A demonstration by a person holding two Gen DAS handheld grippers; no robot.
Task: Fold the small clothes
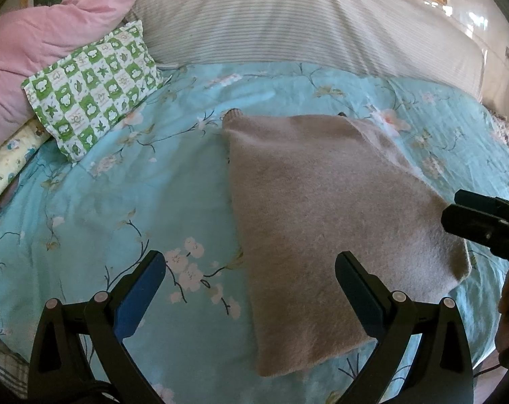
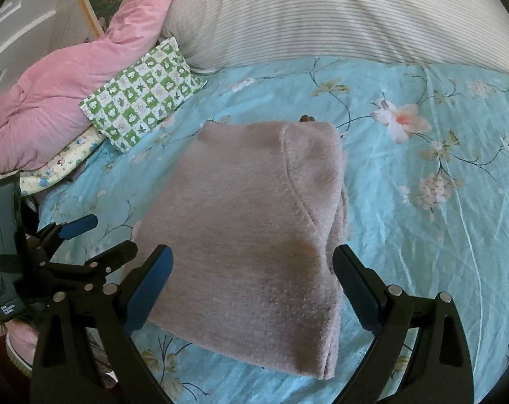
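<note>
**Sweater folded into a packet on the bed; both grippers released**

The sweater (image 1: 325, 222), a fuzzy grey-beige knit, lies on the floral blue bedsheet (image 1: 119, 202) as a compact rectangular packet. Its sides are turned in, and in the right wrist view a curved seam runs down the top layer with several layers stacked at the right edge. A ribbed cuff (image 1: 233, 113) peeks out at the far left corner, and a small dark bit shows past the far edge; what it is cannot be told.

From left to right: the pink quilt (image 1: 35, 33) and the green checked pillow (image 1: 93, 87) sit at the far left of the bed, well apart from the sweater. The left gripper (image 1: 251, 289) hovers over the sweater's near left edge, jaws spread wide and empty, one finger above bare sheet and the other above the knit. The sweater follows, then the right gripper (image 2: 252, 286), likewise spread and holding nothing, with the packet's near end lying between its fingers. The striped pillow (image 2: 321, 13) runs along the back.

Judged from the layout, the folding is largely done: the sleeves appear tucked and the body is doubled. What may remain is one more fold to halve the packet, tucking in the cuff, or simply setting the sweater aside. No other garment awaiting folding is visible.
</note>
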